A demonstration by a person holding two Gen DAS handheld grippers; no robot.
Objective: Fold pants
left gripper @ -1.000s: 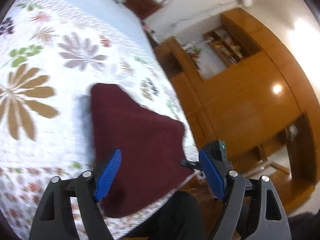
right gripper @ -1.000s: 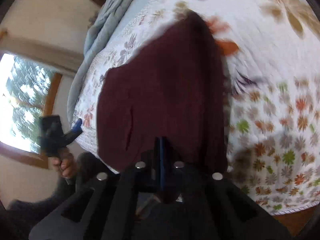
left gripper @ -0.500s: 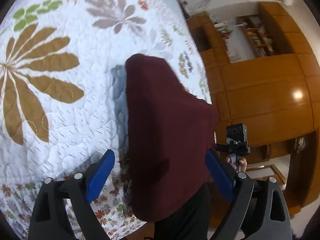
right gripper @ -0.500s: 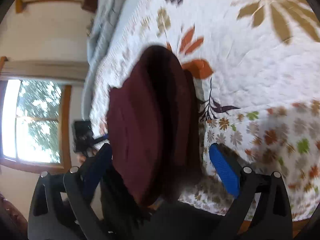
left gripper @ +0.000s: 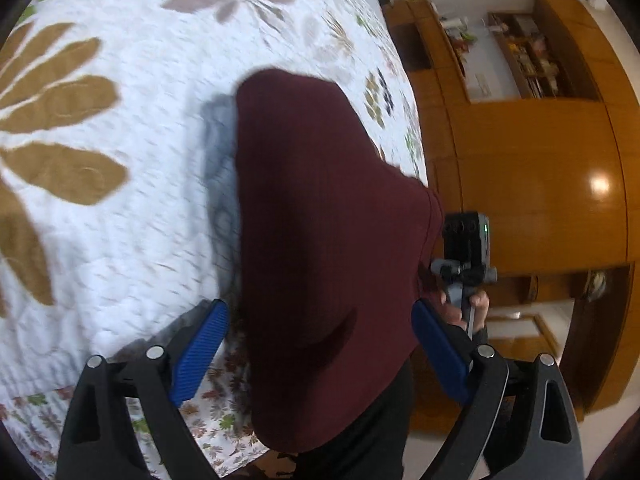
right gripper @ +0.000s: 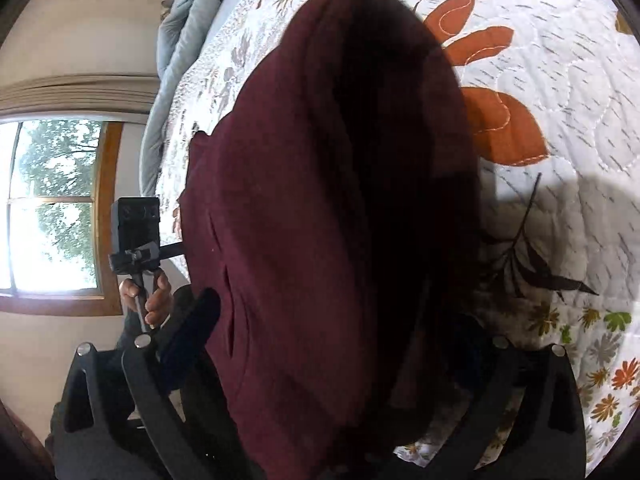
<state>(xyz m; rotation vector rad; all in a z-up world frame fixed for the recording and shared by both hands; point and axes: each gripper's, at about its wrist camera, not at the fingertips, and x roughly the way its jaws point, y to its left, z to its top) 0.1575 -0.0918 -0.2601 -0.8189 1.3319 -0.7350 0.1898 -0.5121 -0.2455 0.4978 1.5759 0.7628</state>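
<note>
Right gripper [right gripper: 332,344], right finger: we see it only as a dark shape, shadowed behind the maroon pants [right gripper: 340,220].
Pants, near end: runs below both pairs of fingers and is cut off by the lower frame edge.
Quilt [left gripper: 120,160], left of the left gripper [left gripper: 320,344]: its floral print is motion-blurred.
Shelf contents [left gripper: 528,64], far beyond the right finger: too small for us to identify.

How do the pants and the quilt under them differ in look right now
The pants are one plain maroon colour; the quilt is white with printed leaves and flowers. The pants are a narrow, bunched piece with their near end hanging off the bed edge; the quilt lies spread flat. Both are soft fabric.
</note>
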